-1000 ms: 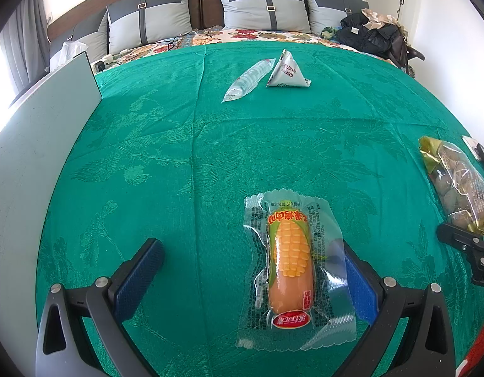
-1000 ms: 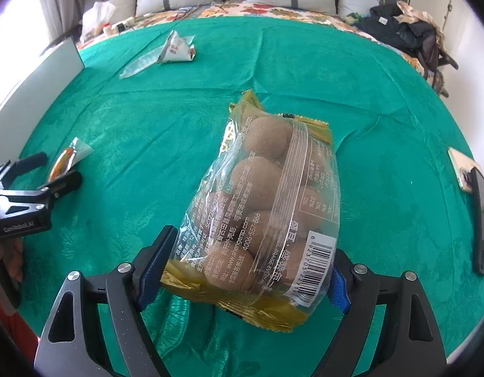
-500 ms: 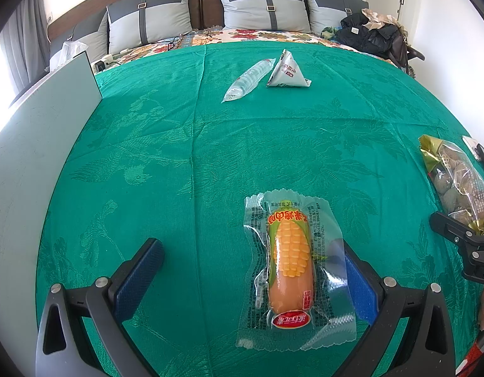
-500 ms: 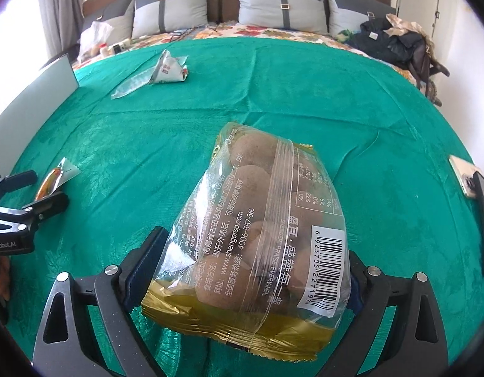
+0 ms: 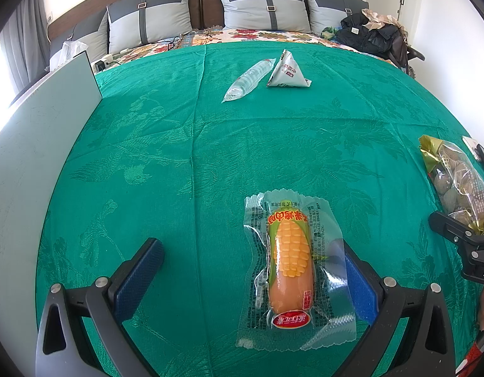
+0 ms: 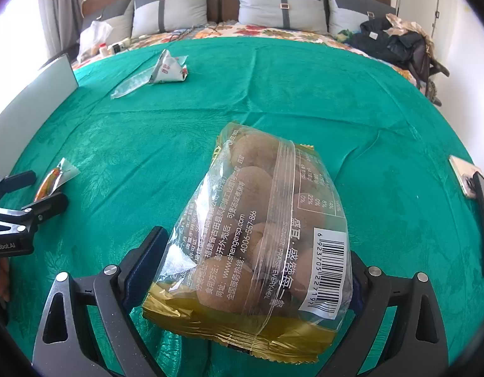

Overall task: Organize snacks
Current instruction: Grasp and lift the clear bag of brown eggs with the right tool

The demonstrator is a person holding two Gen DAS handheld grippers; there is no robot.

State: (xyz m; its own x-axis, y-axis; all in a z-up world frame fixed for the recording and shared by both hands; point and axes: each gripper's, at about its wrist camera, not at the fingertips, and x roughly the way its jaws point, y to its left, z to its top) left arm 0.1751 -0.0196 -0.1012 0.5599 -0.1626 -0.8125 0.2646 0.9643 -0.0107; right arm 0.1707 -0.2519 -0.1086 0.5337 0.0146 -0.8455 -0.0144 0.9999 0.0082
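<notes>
Two wrist fisheyes, close over the green bedspread [image 5: 273,132], angled down toward the pillows [image 6: 282,3]. Side by side, left view beside right. Shared: far triangular packet [image 5: 287,72].

Nut bag [image 6: 257,235] hides right tool's pads; phone [image 6: 482,220] edge-cut

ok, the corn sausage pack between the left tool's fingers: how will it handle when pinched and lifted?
The corn sausage pack probably has a firm core, since the sausage keeps a rounded shape. Its clear film margins look thin and crinkled, so they will likely flop. The glossy wrap may slip on the pads; one pad already sits under the film edge, so a pinch might catch only film.
</notes>
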